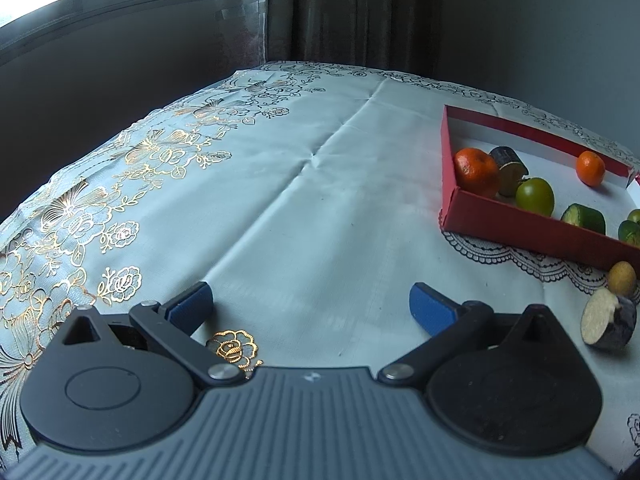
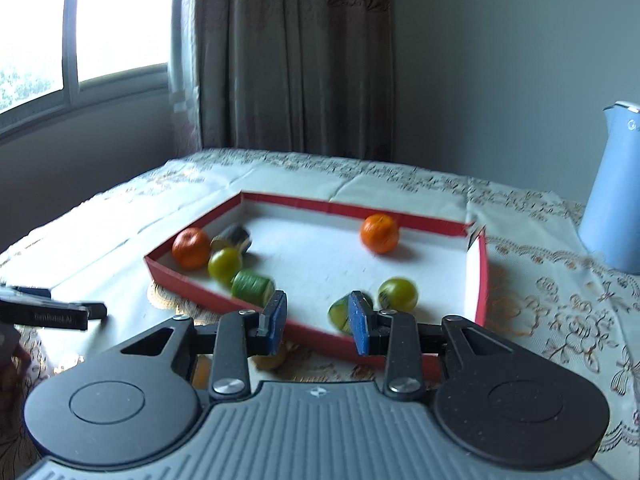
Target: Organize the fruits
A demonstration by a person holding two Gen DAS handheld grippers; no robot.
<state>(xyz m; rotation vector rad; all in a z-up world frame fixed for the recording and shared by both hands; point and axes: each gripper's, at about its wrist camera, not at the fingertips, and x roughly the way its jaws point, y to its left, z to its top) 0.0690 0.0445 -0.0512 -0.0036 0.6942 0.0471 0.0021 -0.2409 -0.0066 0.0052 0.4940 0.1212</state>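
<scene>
Left gripper (image 1: 312, 304) released, jaws wide, nothing between, over bare tablecloth (image 1: 280, 200) by table's near edge; right gripper (image 2: 318, 322) jaws narrowly apart, gripping nothing, hovering at near wall of red tray (image 2: 478, 280); outside tray along that wall: small yellow fruit (image 1: 622, 278), cut dark-skinned piece (image 1: 610, 322) just beside it, pale face showing; inside along near wall: blurred green-yellow piece (image 2: 340, 312), round green fruit (image 2: 398, 294), cucumber chunk (image 2: 252, 288); toward tray's left corner, bunched together: second green fruit (image 2: 224, 266), mandarin (image 2: 191, 253), dark-skinned chunk (image 2: 234, 238); lone mandarin (image 2: 380, 233) near far wall; blue jug (image 2: 612, 196) at table's right edge.
</scene>
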